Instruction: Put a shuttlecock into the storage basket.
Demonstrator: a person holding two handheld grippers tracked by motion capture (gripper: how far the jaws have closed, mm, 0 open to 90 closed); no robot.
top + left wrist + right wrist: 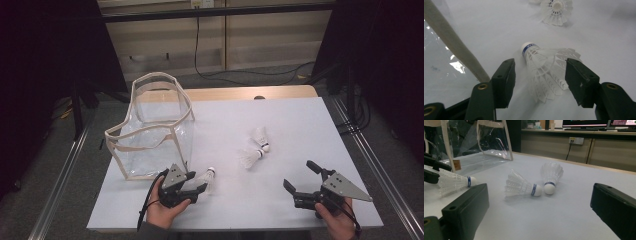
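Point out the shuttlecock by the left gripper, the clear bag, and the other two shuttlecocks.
Near shuttlecock (544, 72): left gripper view, on its feather skirt.
Clear bag (150, 145): high view, on its front wall.
Shuttlecock pair (520, 187): right gripper view, on the left one's skirt.

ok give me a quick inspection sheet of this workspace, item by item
surface: white table top, wooden strip along the far edge.
job's things: one shuttlecock lies on its side between the left gripper's jaws; two more shuttlecocks lie touching at mid table; clear bag with beige trim stands upright and open at the left.
clutter: nothing seen.
grippers: left gripper's jaws straddle the shuttlecock's skirt, one pad at its edge, the other apart from it. right gripper is open, on the near right.
cables: a black cable trails from the left gripper; another cable hangs down the back wall to the floor.
surroundings: wooden wall panels, dark stands at both sides.
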